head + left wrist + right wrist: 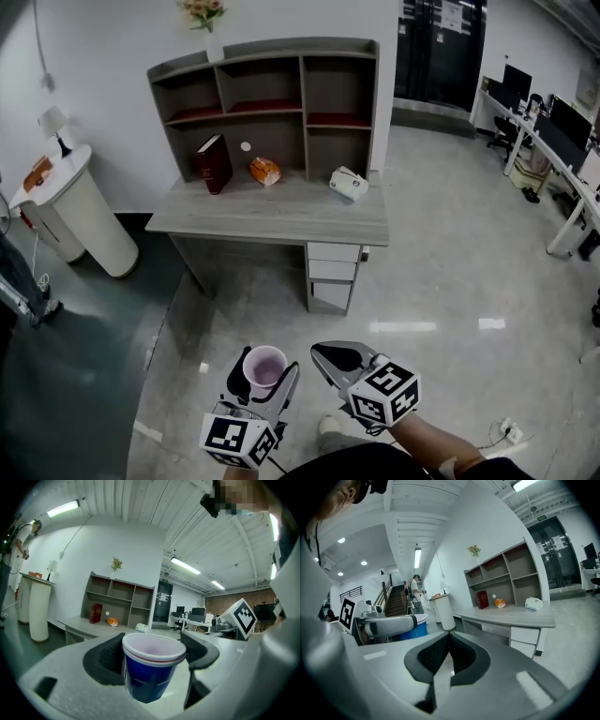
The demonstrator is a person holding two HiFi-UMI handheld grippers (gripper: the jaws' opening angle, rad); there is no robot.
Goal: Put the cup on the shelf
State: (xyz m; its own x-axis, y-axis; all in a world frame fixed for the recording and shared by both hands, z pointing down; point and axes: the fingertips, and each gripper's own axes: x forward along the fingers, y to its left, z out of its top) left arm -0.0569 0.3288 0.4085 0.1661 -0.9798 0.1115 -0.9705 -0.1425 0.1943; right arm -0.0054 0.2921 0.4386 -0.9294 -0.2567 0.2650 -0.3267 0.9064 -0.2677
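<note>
Head view: left tool (263,375) grips the cup (265,367); right tool (337,359) clenched, empty. Shelf (281,49) stands well apart, so carry the cup upright, grip steady.

**Grey desk and shelf unit on a glossy floor**

A grey desk (272,223) is seen standing on the pale, glossy floor (441,281). A shelf unit (281,89) is set along the desk's back edge. On the desk top, a dark red book (214,164) is propped at the left. An orange object (264,171) is laid near the middle, and a white object (349,183) at the right. A flower vase (208,23) is placed on top of the shelf unit, above the desk's left part.
</note>
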